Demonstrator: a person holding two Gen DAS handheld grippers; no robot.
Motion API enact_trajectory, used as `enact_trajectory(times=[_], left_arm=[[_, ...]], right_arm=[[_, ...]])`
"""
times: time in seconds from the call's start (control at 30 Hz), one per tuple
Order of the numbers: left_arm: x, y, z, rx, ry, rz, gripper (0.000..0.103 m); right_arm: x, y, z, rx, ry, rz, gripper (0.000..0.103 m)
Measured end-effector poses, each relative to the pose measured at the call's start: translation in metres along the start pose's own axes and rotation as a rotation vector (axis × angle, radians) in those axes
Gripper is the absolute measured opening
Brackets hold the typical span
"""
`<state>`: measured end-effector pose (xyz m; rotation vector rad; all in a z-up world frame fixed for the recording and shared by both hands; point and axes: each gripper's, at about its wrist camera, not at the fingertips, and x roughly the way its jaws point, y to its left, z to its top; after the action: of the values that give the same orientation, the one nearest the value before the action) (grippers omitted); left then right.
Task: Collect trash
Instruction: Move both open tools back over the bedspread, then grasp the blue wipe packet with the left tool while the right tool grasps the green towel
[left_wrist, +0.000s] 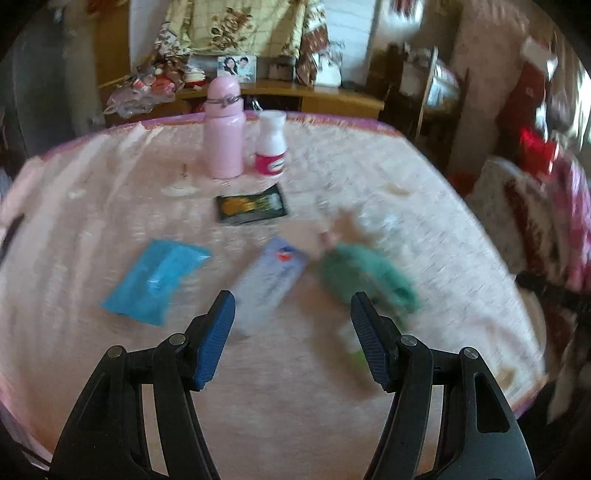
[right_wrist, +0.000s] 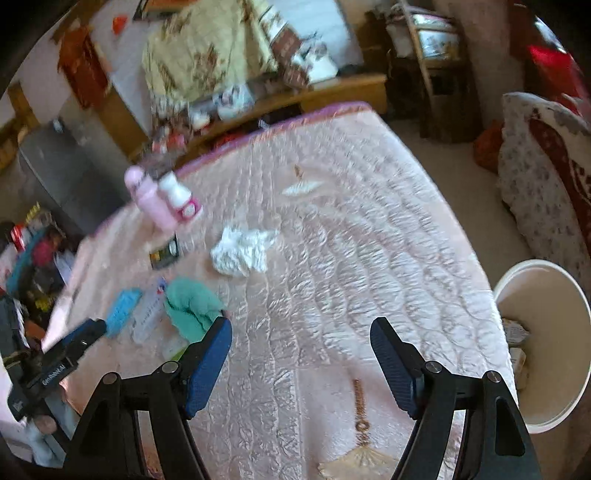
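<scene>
- Two hand-held grippers over a pink quilted bed (right_wrist: 332, 258), both tilted downward, both released with nothing between the blue pads.
- Left hand-held gripper (left_wrist: 292, 306): jaws apart, empty, above bare quilt; also visible at 8 o'clock in the right wrist view (right_wrist: 79, 338).
- Right hand-held gripper (right_wrist: 301, 328): jaws wide apart, empty.
- Crumpled white tissue (right_wrist: 242, 251) at the middle of the right view, toward 12 o'clock from the right hand-held gripper, lying apart from the other items.
- White bin (right_wrist: 576, 295) at 3 o'clock beside the bed, with some packaging inside.
- Blue packet (left_wrist: 155, 280) at 10 o'clock of the left hand-held gripper; pale box (left_wrist: 271, 280) just beside it toward 12 o'clock; green cloth (left_wrist: 365, 275) at 1 o'clock, blurred.
- Dark packet (left_wrist: 252, 208) farther toward 12 o'clock, flat on the quilt.
- Pink bottle (left_wrist: 224, 129) and white jar (left_wrist: 271, 144) upright, side by side, near the far edge at 12 o'clock.
- Small white scrap (left_wrist: 179, 188) at 11 o'clock, left of the pink bottle.
</scene>
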<state>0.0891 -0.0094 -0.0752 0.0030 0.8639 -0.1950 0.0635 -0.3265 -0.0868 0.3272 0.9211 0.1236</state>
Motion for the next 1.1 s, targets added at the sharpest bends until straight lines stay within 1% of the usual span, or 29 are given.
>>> enact_trajectory(times=[0.07, 0.1, 0.17, 0.27, 0.43, 0.53, 0.67, 0.73, 0.87, 1.03, 1.1], left_arm=[[-0.001, 0.015, 0.000, 0.019, -0.005, 0.034, 0.064], [-0.003, 0.028, 0.000, 0.003, -0.011, 0.046, 0.064], [-0.004, 0.051, 0.000, -0.039, -0.004, 0.031, 0.064], [-0.005, 0.070, -0.003, -0.058, -0.009, 0.025, 0.064], [0.008, 0.094, -0.011, -0.068, 0.047, -0.017, 0.064], [0.022, 0.101, -0.010, -0.063, 0.076, -0.025, 0.064], [0.045, 0.107, -0.001, -0.057, 0.103, -0.001, 0.064], [0.055, 0.110, 0.003, -0.050, 0.112, 0.022, 0.064], [0.075, 0.120, 0.011, -0.036, 0.123, 0.081, 0.064], [0.100, 0.129, 0.014, -0.022, 0.161, 0.093, 0.064], [0.111, 0.132, 0.013, -0.021, 0.182, 0.090, 0.064]], right_arm=[[0.002, 0.011, 0.004, -0.047, -0.012, -0.005, 0.075], [0.004, 0.017, 0.005, -0.070, -0.013, -0.022, 0.075], [0.010, 0.023, 0.002, -0.083, 0.000, -0.012, 0.075], [0.019, 0.036, 0.000, -0.101, 0.021, 0.044, 0.075], [0.040, 0.066, 0.001, -0.173, 0.053, 0.095, 0.075], [0.056, 0.086, 0.002, -0.223, 0.068, 0.122, 0.075], [0.081, 0.106, 0.005, -0.277, 0.095, 0.138, 0.075], [0.091, 0.111, 0.006, -0.293, 0.104, 0.144, 0.076], [0.109, 0.116, 0.010, -0.333, 0.116, 0.127, 0.078], [0.133, 0.121, 0.015, -0.370, 0.143, 0.124, 0.079], [0.142, 0.123, 0.016, -0.374, 0.163, 0.139, 0.080]])
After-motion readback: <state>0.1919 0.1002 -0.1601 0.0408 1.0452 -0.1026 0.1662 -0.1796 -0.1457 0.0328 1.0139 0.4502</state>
